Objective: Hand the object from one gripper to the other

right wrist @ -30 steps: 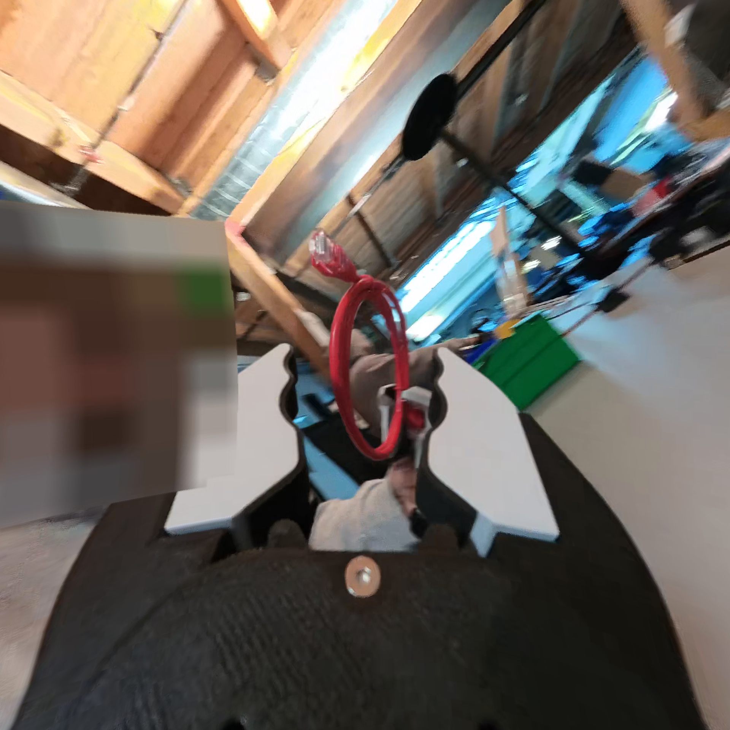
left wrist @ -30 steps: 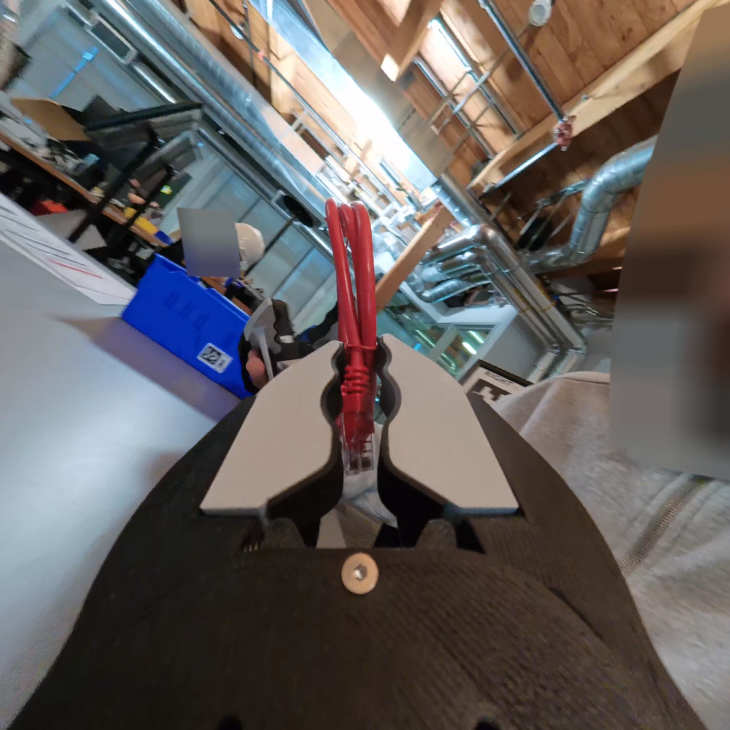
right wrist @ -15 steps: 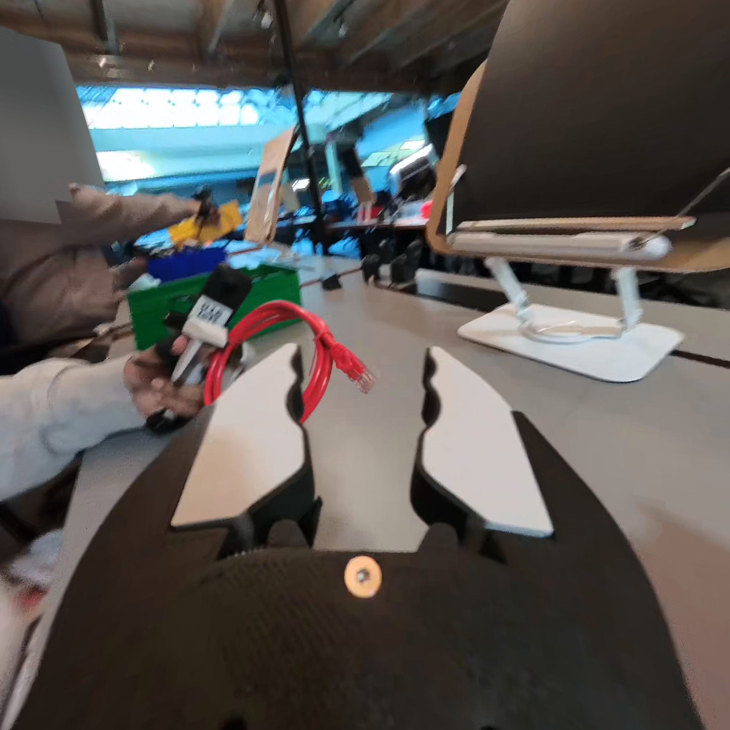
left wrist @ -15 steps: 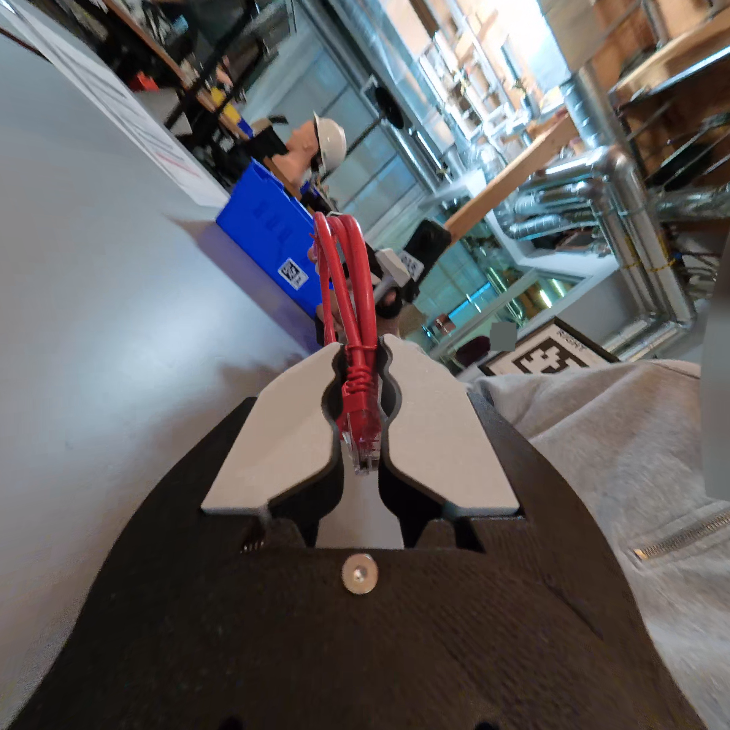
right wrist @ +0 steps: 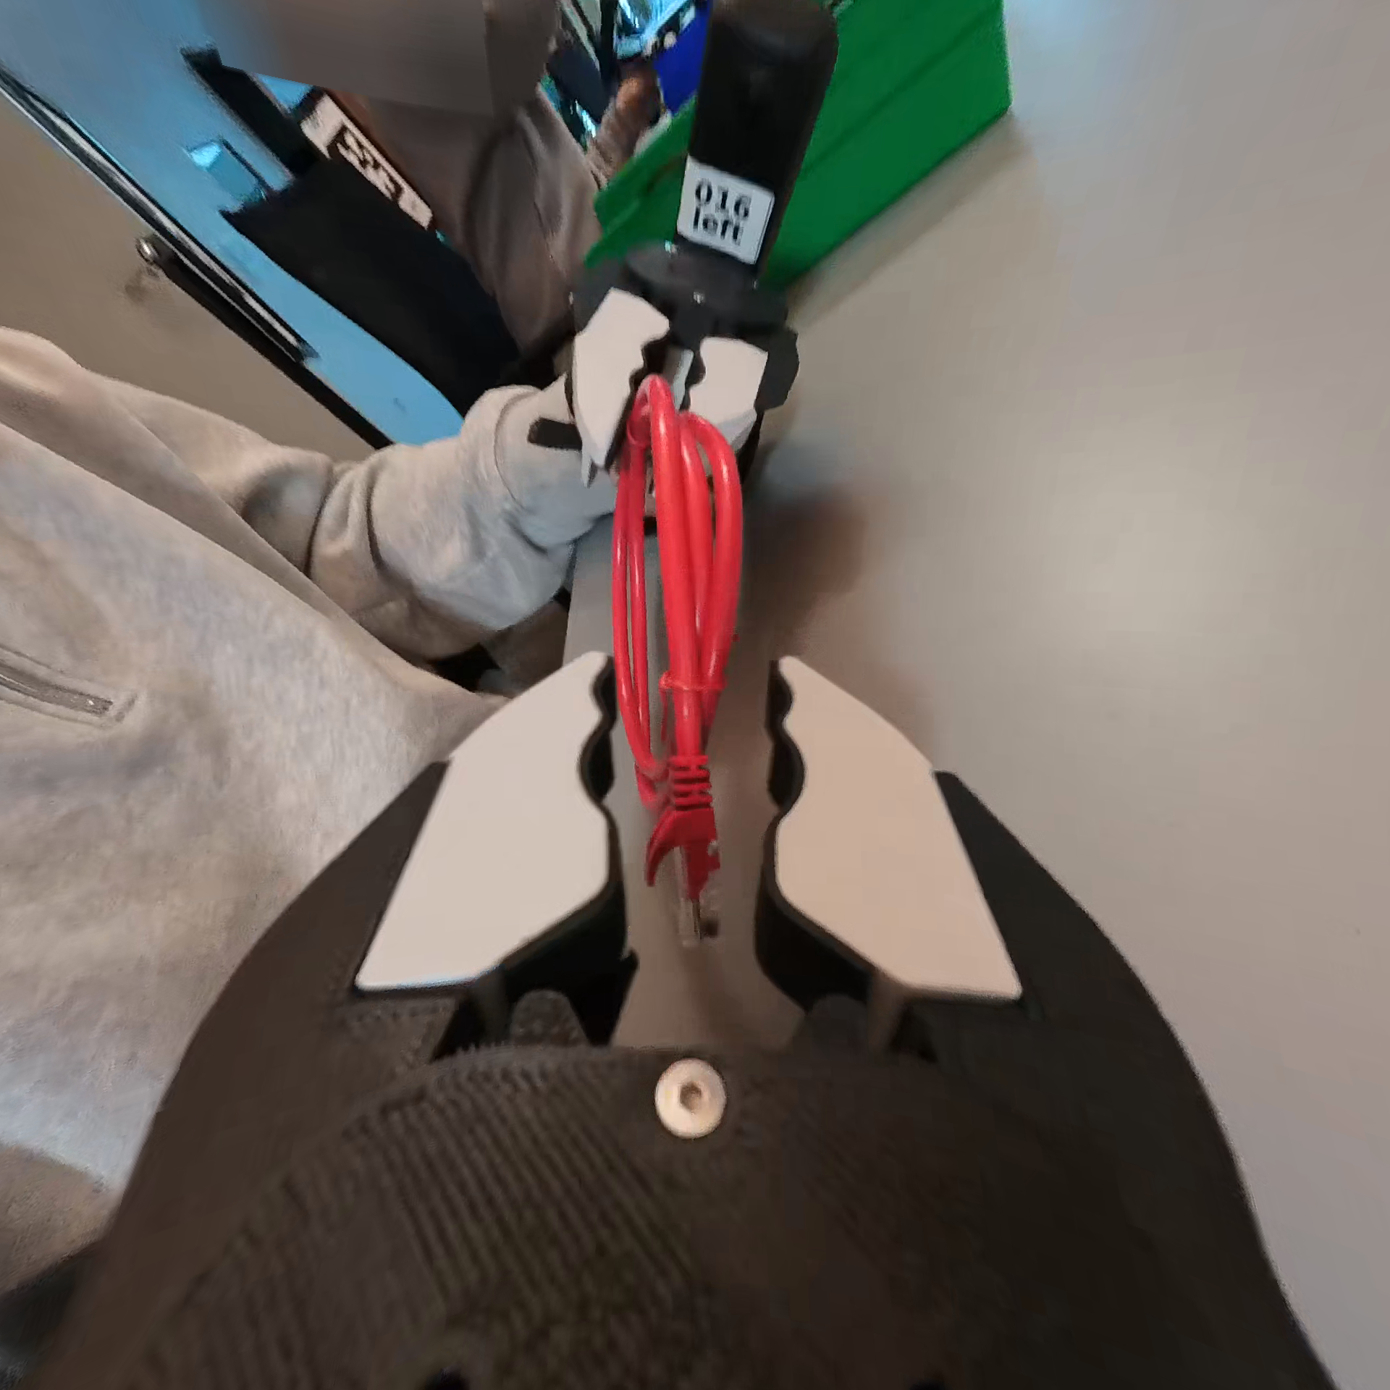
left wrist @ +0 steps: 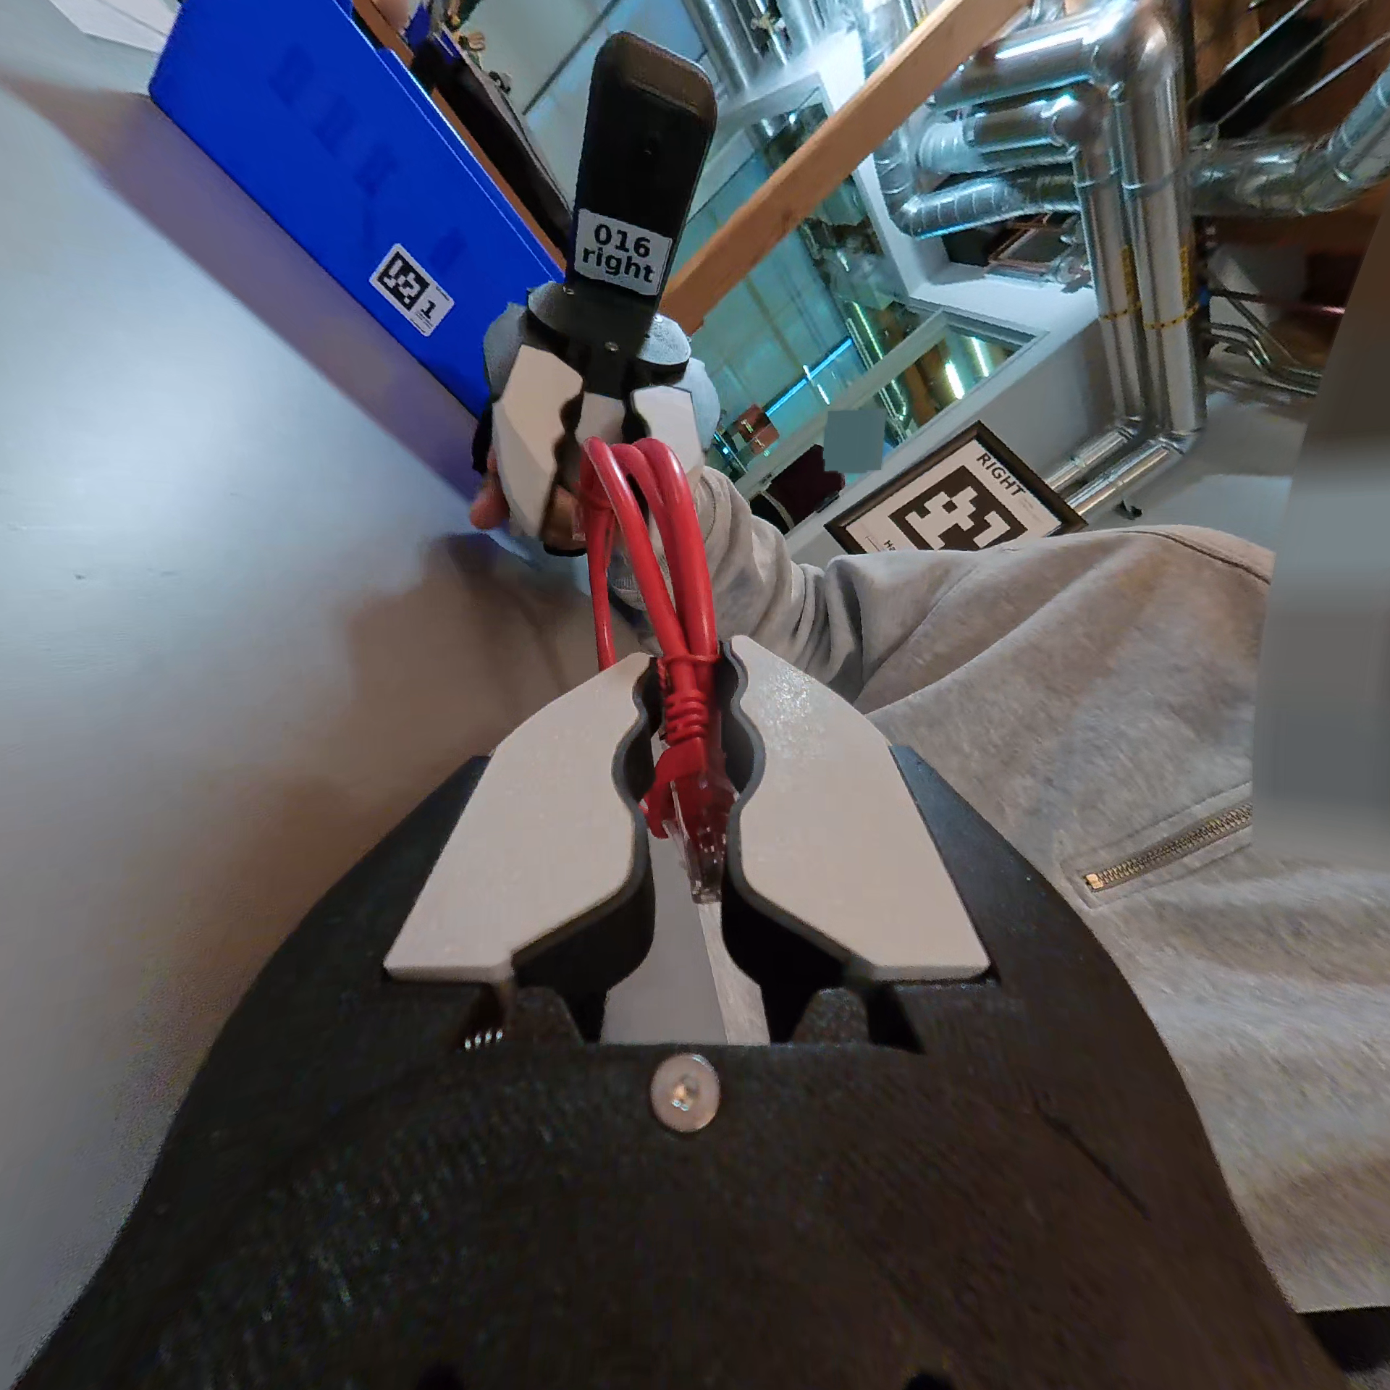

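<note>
Two grippers meet on one coiled red cable.

Left wrist view: the left gripper [left wrist: 686, 722] sits at lower centre, its two pale fingers [left wrist: 541, 820] pressed in on the bundled end of the red cable [left wrist: 681, 594], with the clear plug tip lying in the slot between them. The cable's loops rise toward upper centre, where the right gripper [left wrist: 602, 444] faces the camera, its fingers spread on either side of the loop's far end; actual contact cannot be told. A grey sleeve [left wrist: 940, 639] runs from that gripper to the right edge. A blue bin [left wrist: 323, 165] stands at upper left on the grey table [left wrist: 188, 564].

Right wrist view (somewhat blurred): the right gripper [right wrist: 688, 703] fills the lower frame, fingers [right wrist: 504, 835] spread wide. The red cable [right wrist: 677, 572] hangs in the gap between them, plug end pointing toward the camera, touching neither finger. At upper centre the left gripper [right wrist: 662, 391] pinches the loop's far end. A green bin [right wrist: 895, 128] sits behind it on the table [right wrist: 1128, 526].
</note>
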